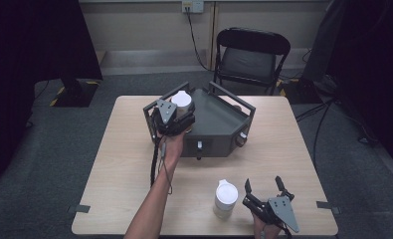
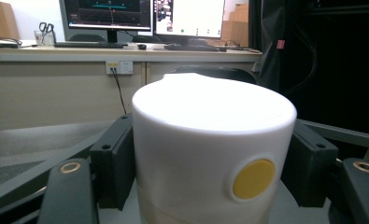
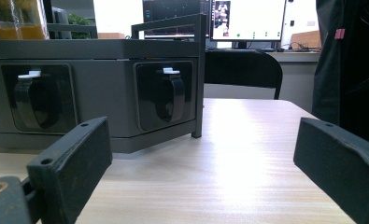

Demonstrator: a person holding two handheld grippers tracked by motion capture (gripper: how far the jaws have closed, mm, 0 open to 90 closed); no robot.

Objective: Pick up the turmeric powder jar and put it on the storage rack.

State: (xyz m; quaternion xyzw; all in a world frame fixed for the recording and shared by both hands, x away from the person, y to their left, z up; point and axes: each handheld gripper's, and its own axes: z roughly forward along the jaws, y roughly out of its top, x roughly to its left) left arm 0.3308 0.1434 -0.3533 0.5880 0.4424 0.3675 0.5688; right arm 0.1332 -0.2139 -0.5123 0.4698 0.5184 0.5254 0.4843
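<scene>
Two white jars were in play. One jar (image 1: 182, 103) was clamped between the jaws of the left gripper (image 1: 180, 115) and held over the left end of the grey tray (image 1: 224, 124), at its railed rim; in the left gripper view the jar (image 2: 210, 149), with a yellow dot on its side, was seen pressed by both pads. Whether its base already rested on the tray could not be told. The second jar (image 1: 226, 198) was left standing on the table (image 1: 124, 164) near the front edge, just beside the right gripper (image 1: 264, 188), whose jaws were spread wide with nothing between them. The step in hand was judged to be the placing of the first jar on the tray. For the next move, a level lowering and a release clear of the rail would be called for.
</scene>
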